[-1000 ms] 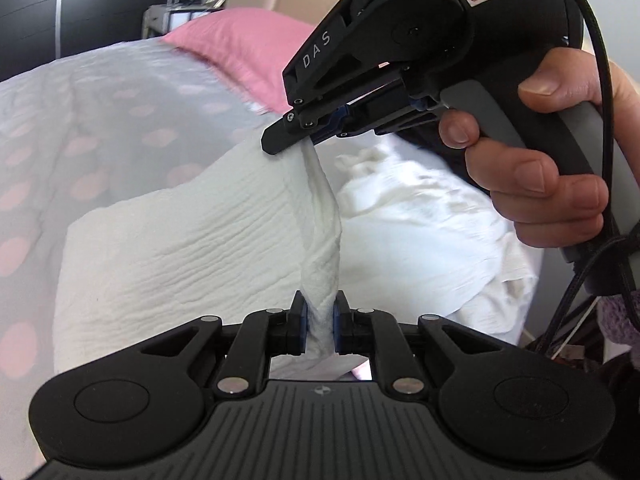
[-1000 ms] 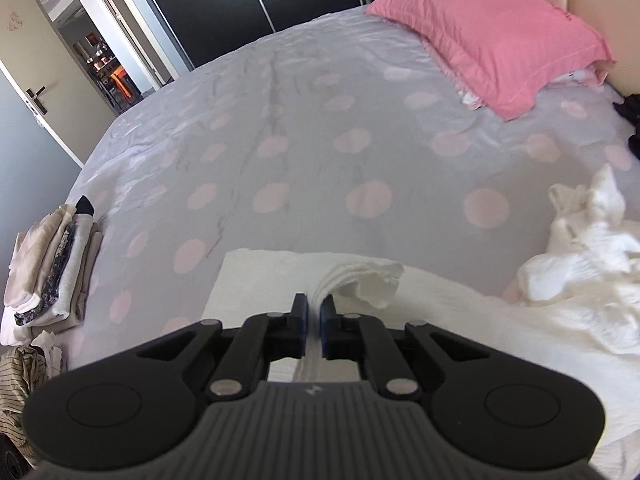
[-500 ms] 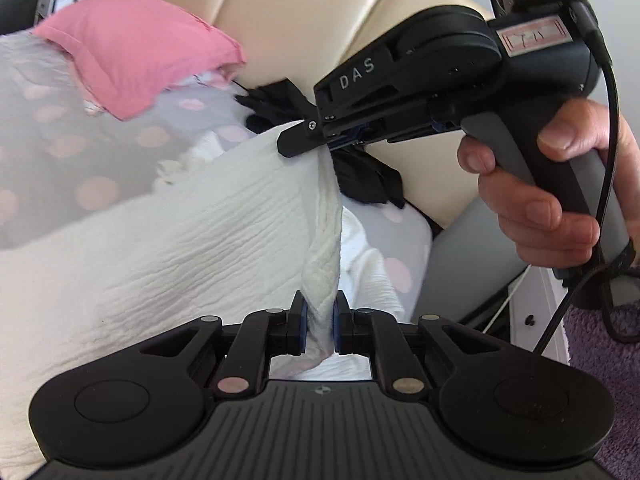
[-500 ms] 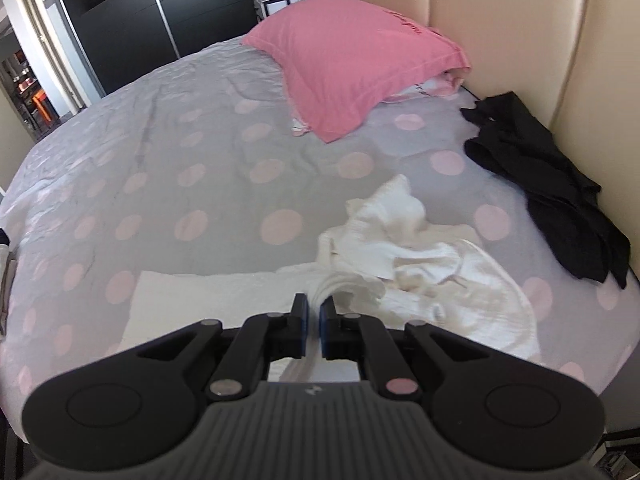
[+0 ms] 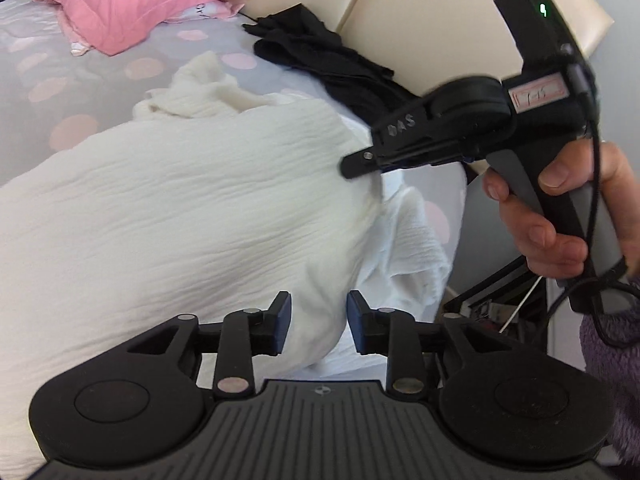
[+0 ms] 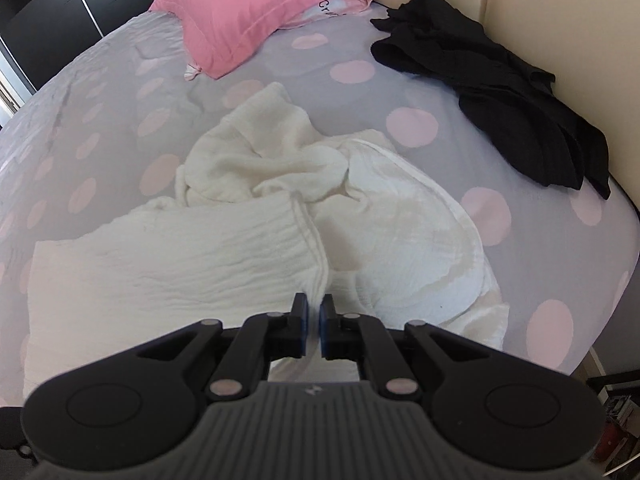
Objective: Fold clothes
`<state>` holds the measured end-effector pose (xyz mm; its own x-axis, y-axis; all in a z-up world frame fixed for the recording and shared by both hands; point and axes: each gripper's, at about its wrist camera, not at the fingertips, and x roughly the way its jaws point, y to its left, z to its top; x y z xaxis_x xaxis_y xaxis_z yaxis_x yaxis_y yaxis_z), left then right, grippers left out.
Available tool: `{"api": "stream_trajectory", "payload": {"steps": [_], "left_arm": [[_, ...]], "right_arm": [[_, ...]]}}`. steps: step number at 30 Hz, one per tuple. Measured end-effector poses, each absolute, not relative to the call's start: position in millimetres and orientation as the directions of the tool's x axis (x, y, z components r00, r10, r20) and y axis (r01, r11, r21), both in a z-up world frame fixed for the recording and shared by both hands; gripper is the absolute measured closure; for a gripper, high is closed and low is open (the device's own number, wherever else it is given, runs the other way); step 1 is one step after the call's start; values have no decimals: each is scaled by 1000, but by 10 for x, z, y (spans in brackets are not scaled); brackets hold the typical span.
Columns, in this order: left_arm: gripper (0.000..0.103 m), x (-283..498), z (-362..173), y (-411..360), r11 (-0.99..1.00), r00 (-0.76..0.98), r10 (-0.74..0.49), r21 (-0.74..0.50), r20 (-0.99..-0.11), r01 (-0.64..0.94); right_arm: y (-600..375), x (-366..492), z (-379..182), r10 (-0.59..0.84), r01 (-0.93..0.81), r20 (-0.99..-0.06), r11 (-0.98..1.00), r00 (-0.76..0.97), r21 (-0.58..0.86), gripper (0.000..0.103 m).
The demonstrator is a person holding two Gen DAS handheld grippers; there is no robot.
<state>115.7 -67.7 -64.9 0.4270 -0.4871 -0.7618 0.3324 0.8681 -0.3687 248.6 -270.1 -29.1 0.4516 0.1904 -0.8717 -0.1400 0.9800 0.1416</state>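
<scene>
A white crinkled garment [image 5: 180, 220] lies on the dotted bedsheet [image 6: 100, 120], its near half doubled over toward a bunched white part [image 6: 264, 152]. My left gripper [image 5: 318, 308] is opening; a fold of the white cloth sits between the parted pads, which do not press on it. My right gripper [image 6: 313, 308] is shut on the garment's hemmed edge [image 6: 316, 256]. In the left wrist view the right gripper [image 5: 354, 162] pinches the cloth's far corner, and a person's hand [image 5: 560, 216] holds its grip.
A pink pillow [image 6: 256, 4] lies at the head of the bed. A black garment [image 6: 500, 92] is heaped against the cream padded headboard [image 6: 560, 20]. The bed's edge [image 6: 600, 340] drops off at the right.
Both grippers carried the garment's edge sideways and down toward the headboard side, so the cloth now lies doubled. The left jaws, earlier shut on the cloth, have parted.
</scene>
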Motion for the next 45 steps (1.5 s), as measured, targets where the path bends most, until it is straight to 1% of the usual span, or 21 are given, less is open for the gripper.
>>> {"api": "stream_trajectory", "payload": {"steps": [4,8,9,10,12,14,15,17,19,20,22,28,31,35,36,37,39,40,42,45], "left_arm": [[68,1046,-625,-224,909,462,-407,-300,-788,289],[67,846,-519,395,963,527,-266,-200,-807,180],[66,800,-492,570,973,539,-230,-183,-810,141],[66,755,-467,749,980,548,-197,-170,-813,100],[66,693,-457,1097,987,561,-131,-158,-817,1],[65,633,-471,1395,983,565,-86,-161,-820,-83],[62,612,-505,1513,978,561,-75,-171,-824,-120],[62,577,-596,1721,961,549,-64,-199,-833,-190],[62,580,-727,1856,940,538,-87,-248,-838,-234],[61,592,-794,1899,930,535,-102,-272,-839,-249],[59,635,-916,1930,918,521,-126,-299,-844,-262],[59,698,-1208,1939,886,486,-185,-360,-854,-294],[59,742,-1302,1895,873,491,-210,-389,-845,-296],[59,790,-1382,1811,847,518,-222,-426,-826,-316],[62,792,-1389,1777,843,526,-215,-428,-823,-324],[78,785,-1381,1730,846,535,-181,-408,-826,-344],[91,756,-1335,1669,847,552,-137,-386,-823,-365],[93,730,-1294,1659,846,565,-125,-385,-816,-369],[95,674,-1165,1682,846,579,-87,-367,-811,-386],[97,569,-911,1762,860,571,-20,-305,-821,-408]], "right_arm": [[-2724,2516,-459,182,-135,-864,982,469,134,95],[-2705,2488,-484,156,-127,-862,986,481,107,91],[-2693,2466,-465,147,-128,-859,987,490,96,87],[-2679,2440,-438,131,-129,-855,989,502,76,78],[-2639,2373,-362,91,-130,-841,991,534,24,66],[-2605,2308,-276,69,-131,-828,991,557,-5,65],[-2594,2277,-231,62,-124,-822,992,565,-10,62],[-2569,2212,-144,58,-99,-817,995,574,1,58],[-2515,2150,-84,53,-66,-825,998,562,19,50],[-2484,2120,-63,53,-49,-833,998,551,31,49],[-2428,2058,-62,80,-16,-846,996,528,85,48],[-2199,1902,-253,168,48,-873,976,457,213,45],[-2061,1906,-405,164,39,-897,980,410,197,45],[-2030,1937,-497,88,62,-904,990,418,125,45],[-2032,1943,-511,81,64,-905,991,418,118,45],[-2031,1949,-524,75,65,-906,992,417,112,45],[-2023,1949,-543,51,59,-907,995,419,84,45],[-2016,1947,-551,35,57,-906,996,422,65,45],[-2009,1945,-558,4,57,-903,998,430,31,45],[-2016,1941,-550,-31,69,-898,998,439,-1,45]]}}
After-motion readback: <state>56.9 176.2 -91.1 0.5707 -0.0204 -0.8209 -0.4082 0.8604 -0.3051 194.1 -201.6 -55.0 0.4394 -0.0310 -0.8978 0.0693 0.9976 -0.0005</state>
